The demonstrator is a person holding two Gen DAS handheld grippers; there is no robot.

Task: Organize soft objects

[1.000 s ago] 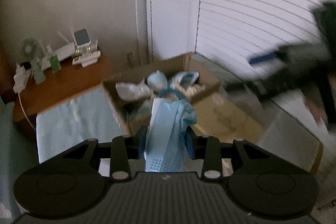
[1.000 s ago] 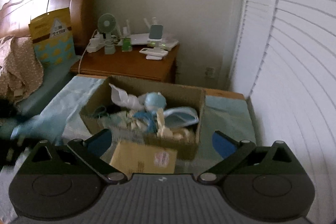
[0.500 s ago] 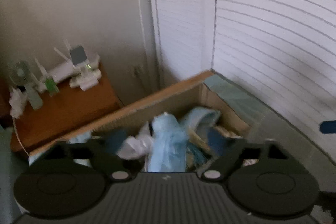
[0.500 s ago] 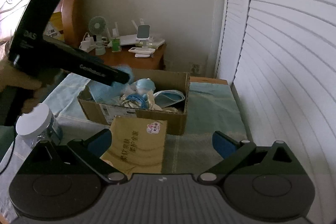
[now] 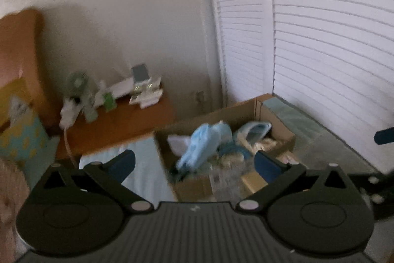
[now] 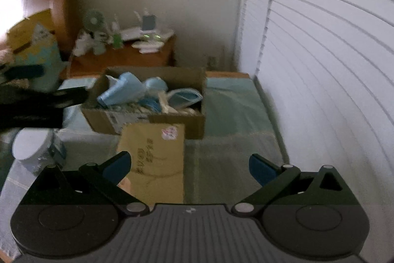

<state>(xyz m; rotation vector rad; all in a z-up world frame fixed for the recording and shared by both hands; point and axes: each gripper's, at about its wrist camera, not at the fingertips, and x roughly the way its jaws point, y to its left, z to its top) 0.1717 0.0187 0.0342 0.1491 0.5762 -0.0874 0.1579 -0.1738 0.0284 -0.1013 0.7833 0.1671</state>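
A cardboard box [image 5: 226, 112] [image 6: 172, 122] stands on the green-covered surface and holds several soft things. A light blue cloth [image 5: 199, 149] [image 6: 120, 90] lies on top at the box's left side. My left gripper [image 5: 194, 164] is open and empty, back from the box on its near left. My right gripper [image 6: 189, 166] is open and empty, in front of the box. The left gripper's body shows as a dark shape in the right wrist view [image 6: 37, 107].
A brown paper envelope [image 6: 152, 154] lies in front of the box. A clear jar with a white lid [image 6: 32, 147] stands at the left. A wooden nightstand [image 6: 123, 58] with a fan and small devices is behind. White slatted doors [image 6: 332, 65] line the right side.
My left gripper opened and let go of the light blue cloth, which now lies in the box. The left gripper then drew back from the box. The right gripper stayed open.
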